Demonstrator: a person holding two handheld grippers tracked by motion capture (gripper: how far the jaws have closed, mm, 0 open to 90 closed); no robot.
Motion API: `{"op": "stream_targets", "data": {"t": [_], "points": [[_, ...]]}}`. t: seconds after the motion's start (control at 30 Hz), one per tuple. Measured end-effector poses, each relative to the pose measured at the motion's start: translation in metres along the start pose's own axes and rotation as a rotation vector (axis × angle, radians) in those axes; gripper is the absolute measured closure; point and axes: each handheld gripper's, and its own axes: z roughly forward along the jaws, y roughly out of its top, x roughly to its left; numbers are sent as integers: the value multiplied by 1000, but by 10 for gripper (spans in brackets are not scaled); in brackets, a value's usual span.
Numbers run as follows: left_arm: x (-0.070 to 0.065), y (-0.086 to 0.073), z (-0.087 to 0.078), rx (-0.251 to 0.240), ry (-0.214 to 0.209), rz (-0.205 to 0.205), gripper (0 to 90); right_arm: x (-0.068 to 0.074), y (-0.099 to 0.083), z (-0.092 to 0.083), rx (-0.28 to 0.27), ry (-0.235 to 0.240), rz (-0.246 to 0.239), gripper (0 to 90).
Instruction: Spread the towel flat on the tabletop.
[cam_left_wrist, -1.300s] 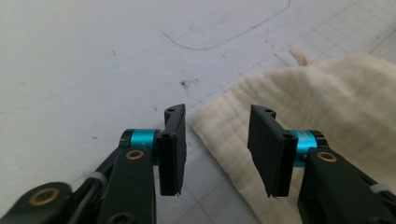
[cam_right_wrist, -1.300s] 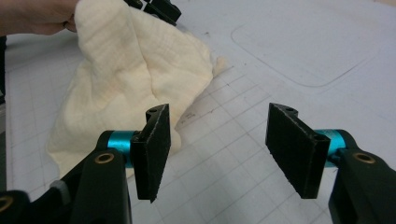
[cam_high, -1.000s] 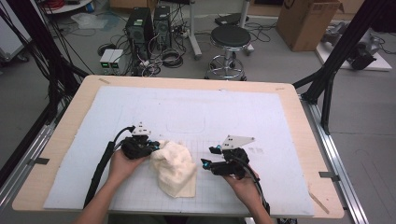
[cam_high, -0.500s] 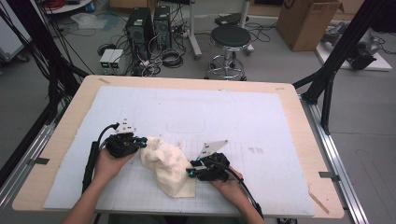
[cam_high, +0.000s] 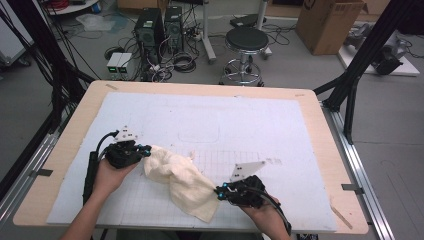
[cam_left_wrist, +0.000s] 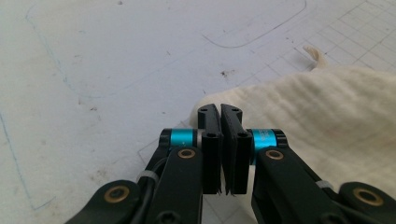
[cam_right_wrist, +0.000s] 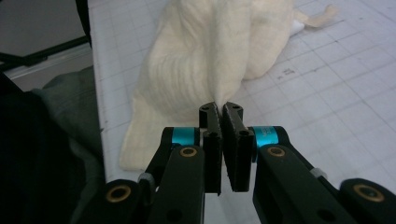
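A crumpled cream cloth (cam_high: 180, 180) lies on the white gridded mat (cam_high: 225, 115), stretched slantwise between both grippers. My left gripper (cam_high: 148, 150) is at the cloth's upper left end. In the left gripper view its jaws (cam_left_wrist: 219, 109) are pressed together at the edge of the cloth (cam_left_wrist: 327, 116), which wraps around their tips. My right gripper (cam_high: 218, 191) is at the cloth's lower right end, near the table's front edge. Its jaws (cam_right_wrist: 219, 108) have just been closing and now pinch a raised fold of the cloth (cam_right_wrist: 196, 60).
The mat covers a wooden table (cam_high: 75, 135). The mat's front edge and the person's dark clothing (cam_right_wrist: 46, 154) lie just left of the cloth in the right gripper view. Beyond the table are a stool (cam_high: 246, 40), computer cases and a cardboard box.
The left gripper has moved left with the cloth's end. The right gripper went in to the cloth, shut on a fold and drew back, so the heap is now drawn out longer.
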Motion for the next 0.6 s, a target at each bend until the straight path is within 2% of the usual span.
{"op": "stream_targets", "data": {"t": [0.07, 0.13, 0.2, 0.23, 0.27, 0.37, 0.47, 0.53, 0.6], "points": [[0, -1, -1, 10, 7, 5, 864, 7, -6, -11, -17, 0, 8, 869], [1, -2, -2, 14, 10, 4, 863, 12, -10, -13, -10, 27, -5, 855], [1, -4, -3, 14, 13, 5, 862, 19, -11, -13, 3, 52, -31, 769], [1, -4, -3, 17, 14, 8, 862, 20, -10, -14, -6, 61, -36, 696], [1, -5, -3, 18, 15, 10, 862, 21, -8, -16, -29, 64, -26, 659], [4, -12, -2, 18, 17, -7, 861, 15, 2, -23, -102, 61, -22, 602], [8, -17, -2, 26, 16, -15, 861, 5, 16, -25, -148, 50, -17, 591], [10, -20, -2, 26, 10, -23, 860, -2, 26, -20, -166, 39, -13, 573], [10, -21, -2, 19, 3, -24, 860, -13, 36, -7, -151, 51, 13, 539]]}}
